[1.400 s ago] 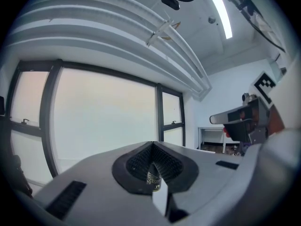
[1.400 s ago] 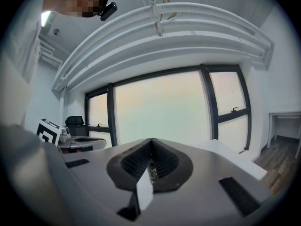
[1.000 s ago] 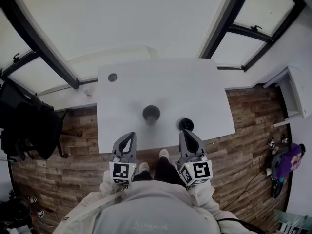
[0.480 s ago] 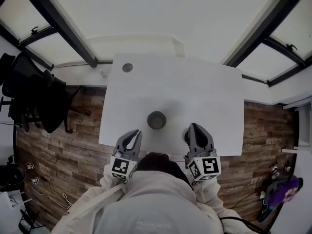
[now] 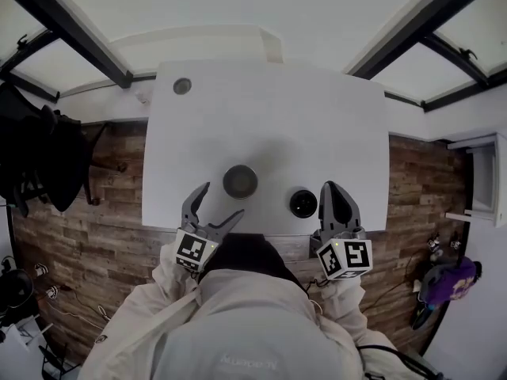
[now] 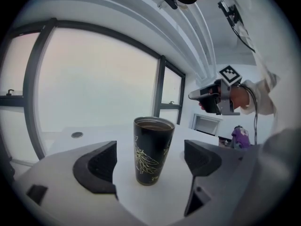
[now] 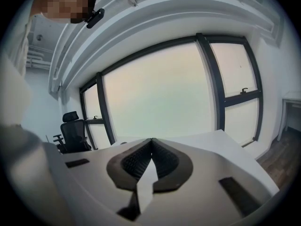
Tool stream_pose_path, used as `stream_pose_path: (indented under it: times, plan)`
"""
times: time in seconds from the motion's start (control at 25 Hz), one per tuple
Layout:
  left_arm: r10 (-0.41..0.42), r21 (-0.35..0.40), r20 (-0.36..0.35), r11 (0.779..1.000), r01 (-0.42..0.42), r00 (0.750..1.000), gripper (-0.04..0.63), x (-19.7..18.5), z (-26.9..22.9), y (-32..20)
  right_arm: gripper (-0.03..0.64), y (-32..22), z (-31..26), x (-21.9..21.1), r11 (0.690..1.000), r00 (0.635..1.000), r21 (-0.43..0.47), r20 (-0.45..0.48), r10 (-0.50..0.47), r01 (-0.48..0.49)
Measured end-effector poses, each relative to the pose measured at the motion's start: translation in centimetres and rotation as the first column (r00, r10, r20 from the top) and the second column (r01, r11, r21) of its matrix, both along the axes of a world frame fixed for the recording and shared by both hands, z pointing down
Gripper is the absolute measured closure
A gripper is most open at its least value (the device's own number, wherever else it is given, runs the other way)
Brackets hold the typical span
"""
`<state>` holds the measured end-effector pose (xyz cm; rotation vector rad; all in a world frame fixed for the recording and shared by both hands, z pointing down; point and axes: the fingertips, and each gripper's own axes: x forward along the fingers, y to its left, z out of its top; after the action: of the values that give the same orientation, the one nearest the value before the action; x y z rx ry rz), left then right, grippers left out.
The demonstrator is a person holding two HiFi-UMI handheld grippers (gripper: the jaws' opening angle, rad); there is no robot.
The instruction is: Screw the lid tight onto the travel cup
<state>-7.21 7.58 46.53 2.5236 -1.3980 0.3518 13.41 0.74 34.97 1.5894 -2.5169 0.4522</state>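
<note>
Cup: the travel cup [image 5: 239, 181] is stood upright on the surface [image 5: 261, 125], roughly mid-width and toward the near edge. Its mouth is open, with no lid on it.
Lid: what looks like the lid [image 5: 303, 203], a dark round piece, is laid flat to the right of the cup, close to the near edge and apart from the cup.
Left tongs [image 5: 221, 202]: spread wide, having just been opening. The cup is framed in the gap in the left gripper view but sits a bit further off, so nothing is pinched or touched.
Right tongs [image 5: 333, 187]: shut tight on themselves with nothing between them, just right of the lid at the near edge.
Done so far: basically nothing, going by how things lie. The lid is off and the cup isn't held.
Left to do: the cup probably gets steadied, then the lid has to be picked up, set on the mouth and twisted snug.
Around: a small round disc [image 5: 182, 85] can be seen at the far left corner, and an office chair [image 5: 40, 165] off to the left.
</note>
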Motion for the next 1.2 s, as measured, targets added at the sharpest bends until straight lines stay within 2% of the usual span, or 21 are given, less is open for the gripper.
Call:
stream_pose_path:
  times: [0.12,0.48,0.96,1.12,1.2]
  plan:
    - [0.029,-0.004,0.021,1.0,-0.029,0.999,0.132,0.8,2.0,-1.4,0.595,0.2,1.1,1.1,0.999,0.999,-0.028,-0.024,0.028,-0.029]
    - [0.089,0.039,-0.006,0.995,-0.088,0.996,0.132,3.3,3.2,-3.8,0.595,1.6,3.9,2.4,0.991,0.995,-0.103,-0.063,0.073,-0.079]
    - [0.081,0.062,-0.026,0.995,-0.079,0.996,0.135,3.4,3.5,-5.5,0.595,2.0,5.5,3.3,0.983,0.99,-0.14,-0.093,0.107,-0.119]
    - [0.064,0.066,-0.038,0.996,-0.062,0.997,0.189,3.5,3.5,-5.4,0.595,3.0,7.9,4.3,0.971,0.982,-0.185,-0.136,0.128,-0.152]
    - [0.054,0.067,-0.04,0.996,-0.051,0.998,0.19,3.4,3.5,-5.4,0.594,3.5,9.0,4.6,0.969,0.98,-0.194,-0.156,0.126,-0.156]
